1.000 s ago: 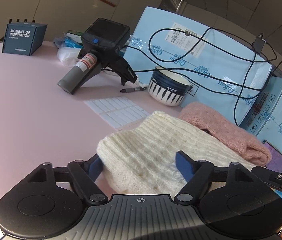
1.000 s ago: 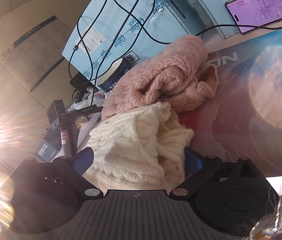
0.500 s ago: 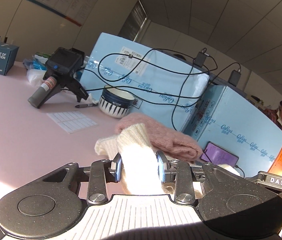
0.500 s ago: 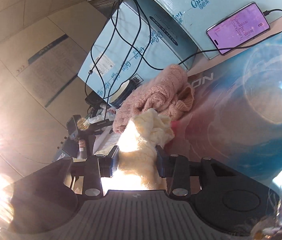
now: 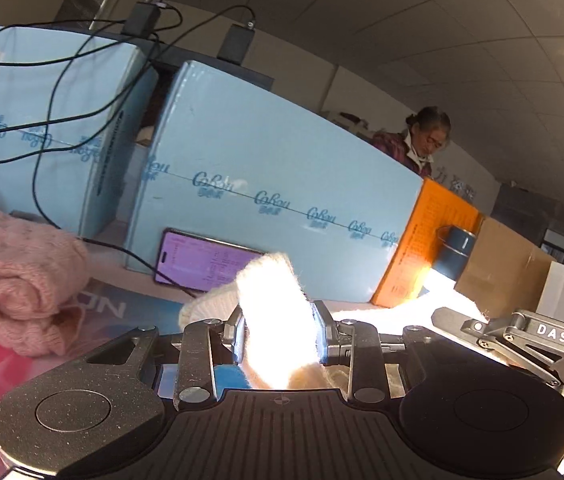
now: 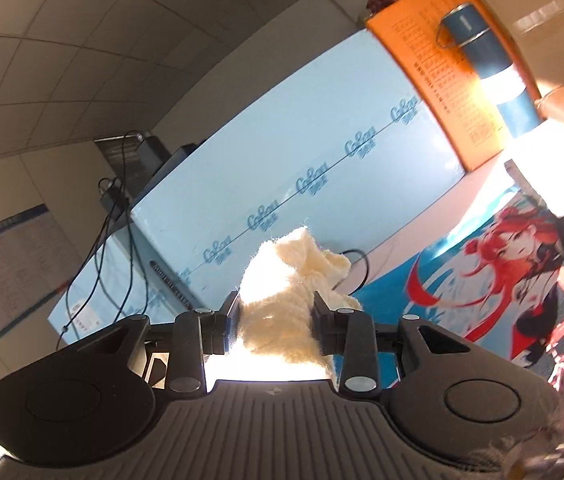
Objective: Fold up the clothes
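A cream knitted garment (image 5: 273,312) is bunched between the fingers of my left gripper (image 5: 278,332), which is shut on it; bright sunlight washes out the knit. My right gripper (image 6: 275,320) is also shut on the cream knitted garment (image 6: 286,292), a fold sticking up past its fingertips. Both grippers are lifted and tilted upward, so most of the garment is hidden below them. A pink knitted sweater (image 5: 9,280) lies crumpled on the table at the left of the left wrist view. The other gripper's body (image 5: 522,344) shows at the right.
Light blue boxes (image 5: 265,200) with black cables stand behind. A phone with a lit purple screen (image 5: 201,260) leans on them. An orange box (image 6: 442,76), a dark blue flask (image 6: 486,60) and a cardboard box (image 5: 502,264) are further right. A printed mat (image 6: 502,272) covers the table. A person (image 5: 418,140) stands behind.
Both grippers went from open around the cream garment to shut on it, then lifted it and swung right, away from the pink sweater.
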Action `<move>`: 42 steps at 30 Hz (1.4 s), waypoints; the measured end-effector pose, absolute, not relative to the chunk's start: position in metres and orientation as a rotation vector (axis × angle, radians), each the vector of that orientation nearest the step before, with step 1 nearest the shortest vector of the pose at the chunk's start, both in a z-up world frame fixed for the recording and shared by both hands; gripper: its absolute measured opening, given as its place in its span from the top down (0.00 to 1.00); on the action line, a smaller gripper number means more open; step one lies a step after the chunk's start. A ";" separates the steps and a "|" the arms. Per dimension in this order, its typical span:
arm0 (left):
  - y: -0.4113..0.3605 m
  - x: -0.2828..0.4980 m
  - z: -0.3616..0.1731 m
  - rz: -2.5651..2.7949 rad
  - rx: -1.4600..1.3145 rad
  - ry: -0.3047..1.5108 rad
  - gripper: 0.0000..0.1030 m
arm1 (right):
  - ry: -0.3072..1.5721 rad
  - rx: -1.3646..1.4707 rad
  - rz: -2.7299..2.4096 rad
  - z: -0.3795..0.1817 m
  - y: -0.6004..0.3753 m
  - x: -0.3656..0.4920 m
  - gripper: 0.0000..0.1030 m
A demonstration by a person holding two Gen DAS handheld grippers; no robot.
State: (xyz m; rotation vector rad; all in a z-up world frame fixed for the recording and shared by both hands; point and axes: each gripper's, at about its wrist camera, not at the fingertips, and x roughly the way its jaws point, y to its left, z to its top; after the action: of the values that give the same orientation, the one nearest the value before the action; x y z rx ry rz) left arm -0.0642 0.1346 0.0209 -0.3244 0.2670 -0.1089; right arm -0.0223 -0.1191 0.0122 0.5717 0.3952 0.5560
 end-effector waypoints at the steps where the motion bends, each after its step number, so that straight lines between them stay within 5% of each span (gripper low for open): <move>1: 0.132 -0.048 0.019 -0.131 -0.320 0.286 0.70 | 0.379 0.562 0.517 0.011 -0.127 -0.018 0.69; 9: 0.146 -0.002 -0.016 -0.089 -0.300 0.466 0.64 | 0.424 0.558 0.376 -0.022 -0.150 0.010 0.66; 10: 0.152 -0.006 -0.017 -0.079 -0.321 0.471 0.62 | 0.443 0.565 0.376 -0.027 -0.150 0.013 0.60; 12: 0.163 -0.013 -0.015 -0.024 -0.355 0.485 0.46 | 0.420 0.565 0.344 -0.027 -0.157 0.010 0.31; 13: 0.169 -0.018 -0.012 0.025 -0.360 0.490 0.43 | 0.404 0.565 0.310 -0.025 -0.161 0.008 0.08; 14: 0.175 -0.023 -0.010 0.073 -0.365 0.495 0.39 | 0.381 0.550 0.290 -0.020 -0.163 0.008 0.05; 16: 0.182 -0.038 0.000 0.098 -0.350 0.460 0.27 | 0.333 0.517 0.255 -0.009 -0.169 0.009 0.05; 18: 0.188 -0.054 0.009 0.087 -0.325 0.425 0.05 | 0.358 0.457 0.302 0.002 -0.166 0.024 0.00; 23: 0.184 -0.051 -0.001 0.065 -0.267 0.478 0.02 | 0.539 0.393 0.345 -0.007 -0.138 0.074 0.00; 27: 0.183 -0.043 -0.007 0.036 -0.292 0.511 0.02 | 0.575 0.389 0.377 -0.021 -0.136 0.069 0.16; 29: 0.183 -0.046 -0.006 0.031 -0.301 0.492 0.02 | 0.524 0.379 0.402 -0.019 -0.137 0.061 0.39; 34: 0.191 -0.051 -0.004 0.047 -0.355 0.458 0.02 | 0.397 0.294 0.422 -0.009 -0.133 0.042 0.72; 42: 0.214 -0.061 0.002 -0.011 -0.534 0.394 0.02 | 0.120 0.265 0.806 0.013 -0.134 -0.007 0.83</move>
State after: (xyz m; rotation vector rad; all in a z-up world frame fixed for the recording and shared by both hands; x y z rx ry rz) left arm -0.0610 0.2144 0.0025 -0.5336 0.3942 -0.0110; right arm -0.0065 -0.1338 0.0126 0.2649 0.1197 0.8061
